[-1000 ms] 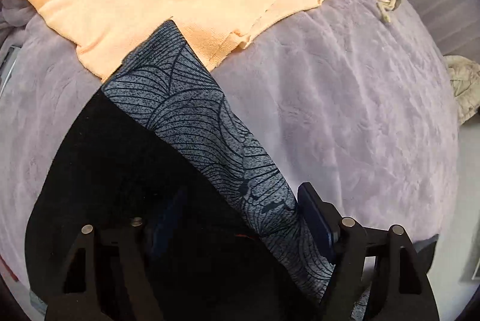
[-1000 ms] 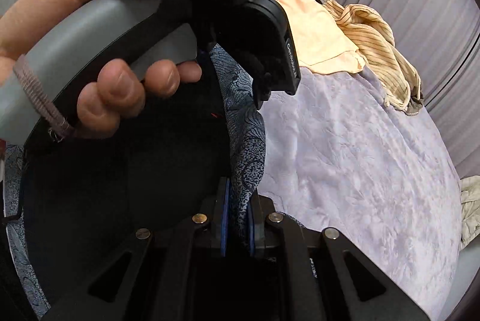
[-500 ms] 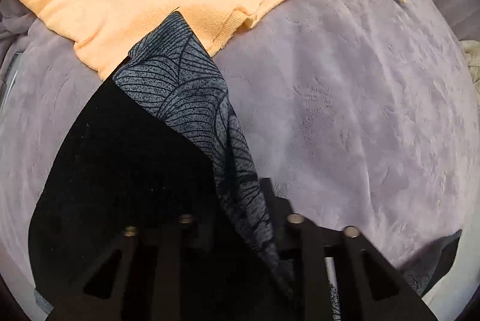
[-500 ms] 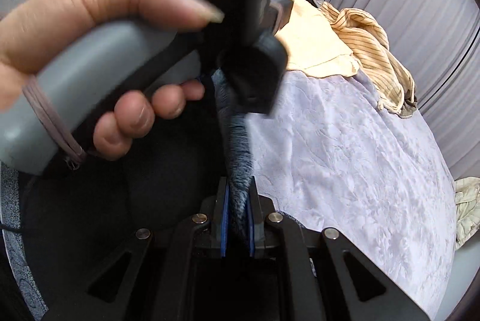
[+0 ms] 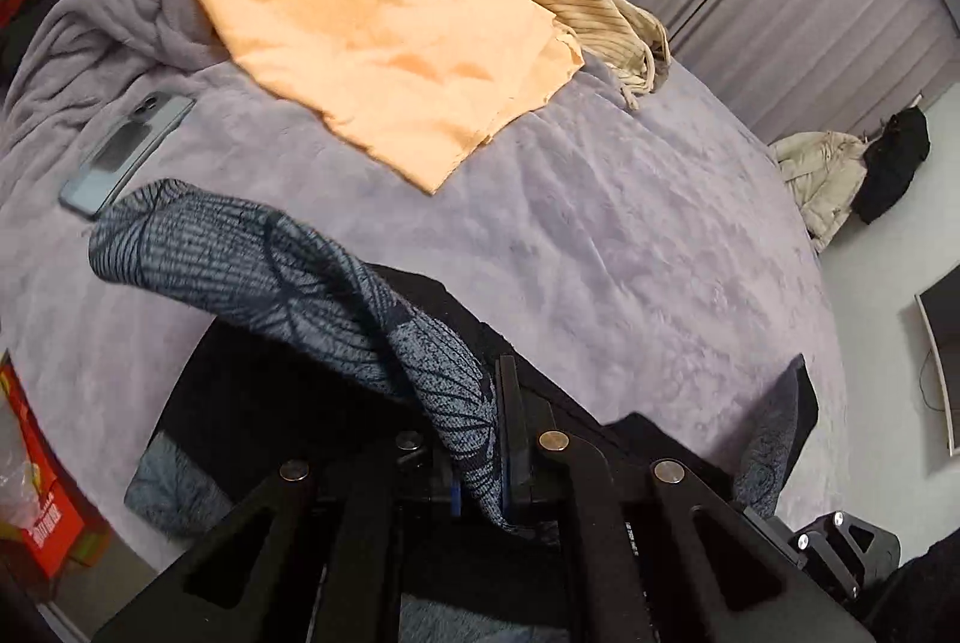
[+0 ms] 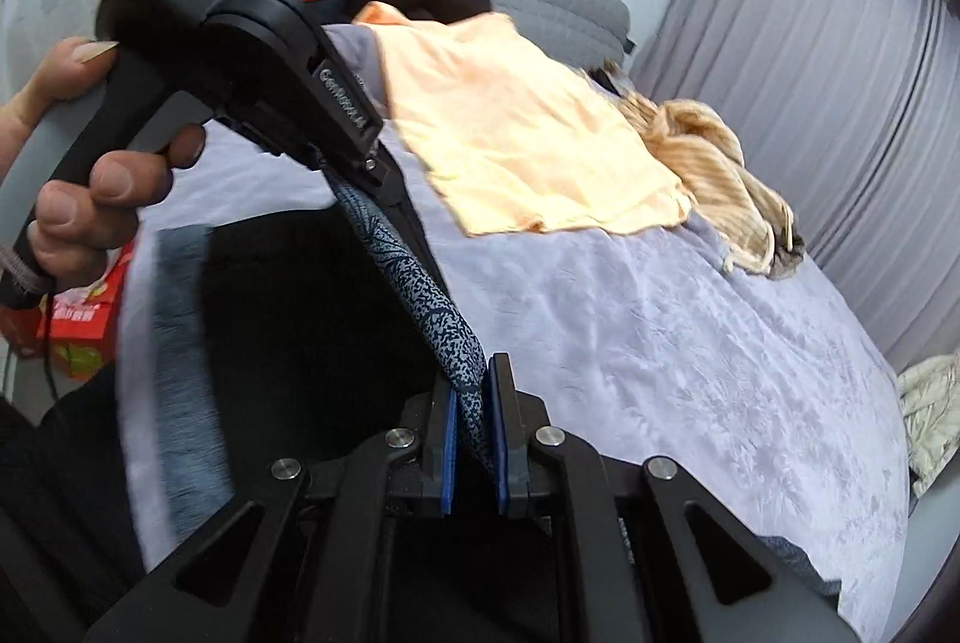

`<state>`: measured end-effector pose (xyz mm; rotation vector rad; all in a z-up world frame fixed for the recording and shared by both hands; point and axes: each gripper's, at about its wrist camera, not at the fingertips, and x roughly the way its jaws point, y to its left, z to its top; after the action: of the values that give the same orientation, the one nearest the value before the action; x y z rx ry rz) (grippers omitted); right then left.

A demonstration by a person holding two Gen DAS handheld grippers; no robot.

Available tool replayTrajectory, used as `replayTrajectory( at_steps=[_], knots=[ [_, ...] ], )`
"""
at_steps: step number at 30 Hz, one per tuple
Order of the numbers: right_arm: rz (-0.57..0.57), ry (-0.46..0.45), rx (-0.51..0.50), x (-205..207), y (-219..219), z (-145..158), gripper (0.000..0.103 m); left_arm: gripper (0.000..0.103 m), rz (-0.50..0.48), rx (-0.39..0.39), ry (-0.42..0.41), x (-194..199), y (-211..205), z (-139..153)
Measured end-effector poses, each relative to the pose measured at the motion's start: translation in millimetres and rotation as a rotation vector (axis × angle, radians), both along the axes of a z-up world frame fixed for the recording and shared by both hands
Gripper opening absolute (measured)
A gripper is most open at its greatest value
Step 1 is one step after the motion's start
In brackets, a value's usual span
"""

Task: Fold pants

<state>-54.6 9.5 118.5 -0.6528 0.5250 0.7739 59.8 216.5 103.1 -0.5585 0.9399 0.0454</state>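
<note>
The pants (image 5: 312, 295) are dark with a grey-blue leaf-pattern band along the edge and a black inner side; they lie over a lilac bed cover (image 5: 630, 235). My left gripper (image 5: 480, 439) is shut on the patterned edge, which arches up and away to the left. In the right wrist view my right gripper (image 6: 474, 433) is shut on the same patterned edge of the pants (image 6: 432, 307), stretched taut up to the left gripper's body (image 6: 258, 36), held by a hand (image 6: 90, 199). The black cloth hangs below the lifted edge.
An orange garment (image 5: 384, 24) lies spread at the far side of the bed, with a striped beige garment (image 5: 588, 0) beside it. A phone (image 5: 126, 150) lies on the cover at left. A red bag (image 5: 42, 499) stands off the bed's left edge. Curtains (image 6: 828, 102) line the right.
The left gripper went from open around the patterned edge to shut on it. Both grippers then rose and pulled back, lifting the edge off the bed; the orange garment now lies farther off.
</note>
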Motion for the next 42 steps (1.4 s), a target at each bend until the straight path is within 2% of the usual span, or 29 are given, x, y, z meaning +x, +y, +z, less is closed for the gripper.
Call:
replayTrajectory(
  at_steps=[3, 6, 8, 11, 14, 15, 17, 18, 19, 20, 21, 22, 23, 24, 26, 28, 31, 33, 34, 35, 36, 37, 38, 39, 40, 42],
  knots=[
    [0.049, -0.024, -0.059, -51.8, 15.6, -22.0, 0.01, 0.009, 0.042, -0.049, 0.03, -41.2, 16.8, -23.8],
    [0.096, 0.025, -0.093, -82.8, 28.6, -52.1, 0.01, 0.009, 0.055, -0.123, 0.113, -64.2, 30.5, -72.2],
    [0.108, 0.052, -0.131, -88.8, 37.7, -72.4, 0.009, 0.01, 0.056, -0.168, 0.131, -75.4, 36.6, -98.2],
    [0.095, 0.068, -0.196, -95.1, 45.7, -99.1, 0.009, 0.012, 0.031, -0.193, 0.071, -88.6, 43.5, -105.2],
    [0.091, 0.14, -0.144, -92.2, 35.4, -87.9, 0.01, 0.012, 0.022, -0.188, 0.048, -92.1, 43.5, -99.5],
    [0.082, 0.136, -0.112, -88.6, 28.5, -78.3, 0.013, 0.012, 0.014, -0.18, 0.061, -90.8, 42.5, -101.4],
    [0.04, 0.096, -0.062, -76.6, 13.3, -62.1, 0.039, 0.012, 0.018, -0.188, 0.073, -90.5, 43.2, -103.4],
    [0.007, 0.079, -0.045, -69.0, 4.9, -56.7, 0.064, 0.014, 0.021, -0.193, 0.08, -91.9, 43.5, -102.0],
    [-0.043, 0.069, -0.034, -58.5, -5.8, -51.9, 0.079, 0.021, 0.027, -0.184, 0.092, -92.0, 42.8, -98.3],
    [-0.099, 0.074, -0.026, -46.0, -18.7, -48.2, 0.08, 0.028, 0.034, -0.162, 0.102, -96.1, 44.2, -93.7],
    [-0.162, 0.095, -0.015, -30.9, -34.2, -45.4, 0.08, 0.046, 0.051, -0.126, 0.105, -102.0, 47.0, -87.2],
    [-0.227, 0.108, -0.006, -17.5, -48.0, -43.5, 0.08, 0.07, 0.074, -0.088, 0.092, -109.7, 51.6, -80.2],
    [-0.313, 0.12, 0.004, 3.8, -63.7, -41.8, 0.08, 0.08, 0.11, -0.047, 0.074, -117.6, 55.8, -72.2],
    [-0.405, 0.136, 0.015, 22.0, -79.5, -41.3, 0.08, 0.084, 0.146, -0.003, 0.052, -124.6, 59.5, -64.3],
    [-0.623, 0.203, 0.058, 66.4, -115.8, -44.2, 0.08, 0.084, 0.171, 0.081, 0.026, -130.2, 61.1, -46.0],
    [-0.843, 0.276, 0.108, 110.2, -147.2, -52.4, 0.082, 0.084, 0.152, 0.067, 0.006, -123.9, 55.2, -34.6],
    [-1.089, 0.397, 0.172, 165.9, -175.4, -72.8, 0.085, 0.084, 0.042, 0.096, 0.011, -94.3, 16.0, -27.3],
    [-1.198, 0.485, 0.133, 201.4, -182.1, -97.7, 0.086, 0.084, -0.048, 0.115, 0.05, -71.9, -15.3, -33.6],
    [-1.213, 0.53, 0.069, 214.0, -177.0, -115.9, 0.086, 0.084, -0.107, 0.11, 0.086, -59.0, -34.7, -43.0],
    [-1.215, 0.552, -0.001, 221.7, -174.7, -127.0, 0.085, 0.084, -0.139, 0.107, 0.116, -51.7, -48.3, -50.7],
    [-1.203, 0.53, -0.028, 221.0, -171.0, -131.5, 0.081, 0.084, -0.171, 0.106, 0.137, -45.7, -62.1, -57.3],
    [-1.189, 0.488, -0.028, 215.7, -169.6, -128.2, 0.052, 0.084, -0.203, 0.111, 0.154, -41.1, -76.3, -63.9],
    [-1.193, 0.468, -0.034, 210.2, -170.3, -122.4, 0.012, 0.084, -0.216, 0.136, 0.157, -40.1, -85.7, -66.6],
    [-1.197, 0.464, -0.011, 202.2, -175.2, -114.9, 0.005, 0.084, -0.23, 0.167, 0.148, -40.4, -95.2, -66.1],
    [-1.183, 0.459, 0.051, 191.5, -183.7, -103.9, 0.005, 0.084, -0.255, 0.179, 0.138, -40.6, -103.2, -64.6],
    [-1.175, 0.416, 0.138, 164.6, -201.4, -81.2, 0.004, 0.084, -0.31, 0.147, 0.121, -40.0, -113.2, -59.5]
  ],
)
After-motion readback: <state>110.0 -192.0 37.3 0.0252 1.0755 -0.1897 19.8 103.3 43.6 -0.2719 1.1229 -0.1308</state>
